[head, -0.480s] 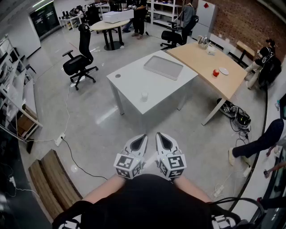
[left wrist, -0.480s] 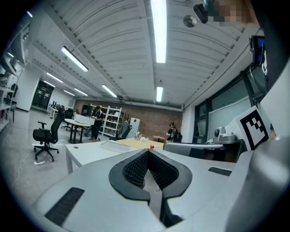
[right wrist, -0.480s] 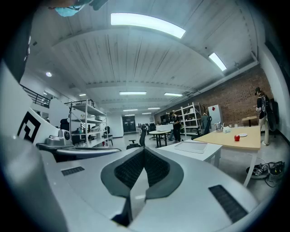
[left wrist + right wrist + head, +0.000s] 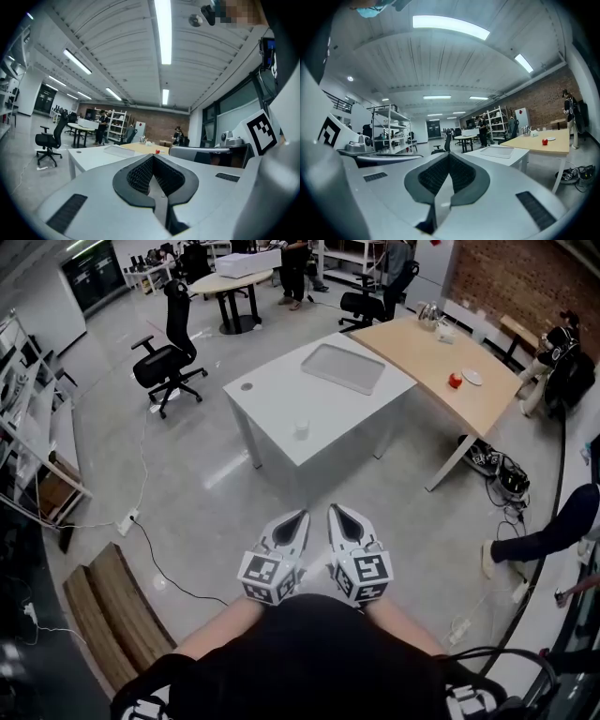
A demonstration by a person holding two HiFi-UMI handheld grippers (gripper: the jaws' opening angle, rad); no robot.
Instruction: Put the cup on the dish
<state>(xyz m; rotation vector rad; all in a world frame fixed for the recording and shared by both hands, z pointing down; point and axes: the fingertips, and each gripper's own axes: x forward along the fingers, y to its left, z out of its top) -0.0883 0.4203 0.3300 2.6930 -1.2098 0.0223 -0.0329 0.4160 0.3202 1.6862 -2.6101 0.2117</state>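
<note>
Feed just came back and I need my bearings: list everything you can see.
white table: one, white, room centre
tray: one, grey, far end of white table
cup: one, white, near edge of white table
wooden table: one, tan, right of white table
dish: one, white, on wooden table
red object: one, red, beside dish
chairs: at least two, black, left and behind
left gripper: one, grey, shut, empty, bottom centre
right gripper: one, grey, shut, empty, beside it

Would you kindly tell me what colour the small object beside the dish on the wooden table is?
Red; the small object shows best in the right gripper view.
</note>
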